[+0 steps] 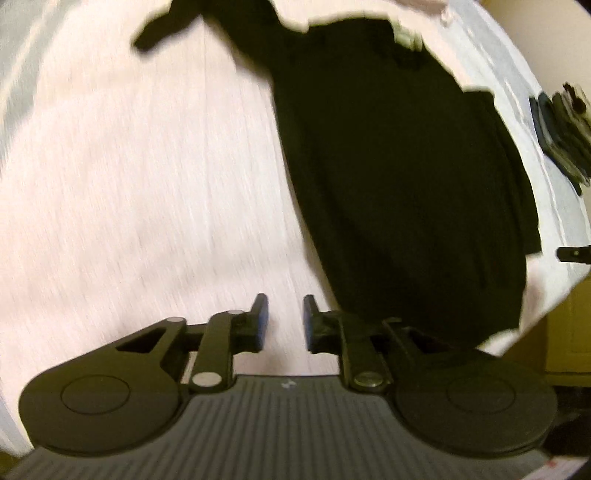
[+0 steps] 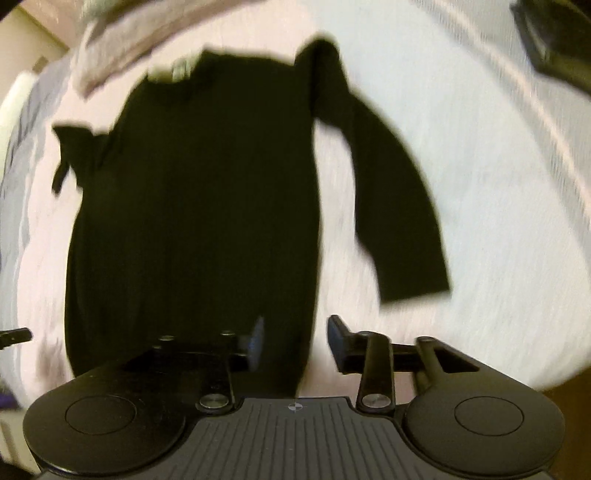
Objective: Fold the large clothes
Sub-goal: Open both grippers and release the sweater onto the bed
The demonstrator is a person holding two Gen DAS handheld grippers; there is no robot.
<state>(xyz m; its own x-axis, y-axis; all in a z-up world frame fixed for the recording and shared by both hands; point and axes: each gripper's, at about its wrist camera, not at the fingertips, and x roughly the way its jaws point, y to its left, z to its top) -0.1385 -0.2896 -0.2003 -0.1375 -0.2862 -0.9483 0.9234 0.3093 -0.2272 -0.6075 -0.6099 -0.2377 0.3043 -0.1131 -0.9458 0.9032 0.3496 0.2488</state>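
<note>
Lying flat on a pale bed sheet (image 1: 129, 184), the black long-sleeved garment (image 1: 399, 184) fills the upper right of the left wrist view, collar with a light label (image 1: 406, 35) toward the top of the frame. The left claw (image 1: 285, 321) sits low and centre, fingers spread with bare sheet between them, holding nothing; the garment's hem lies just to the right of its right finger. A stack of dark folded items (image 1: 565, 129) rests at the right edge.

In the right wrist view the garment (image 2: 199, 206) occupies the centre left, one sleeve (image 2: 391, 206) angling down to the right. The right claw (image 2: 295, 341) is spread and empty, hanging above the lower edge of the garment: its left finger is over black fabric, its right finger over sheet (image 2: 498, 221). Whether the tips touch the cloth cannot be told; both views are motion-blurred.
</note>
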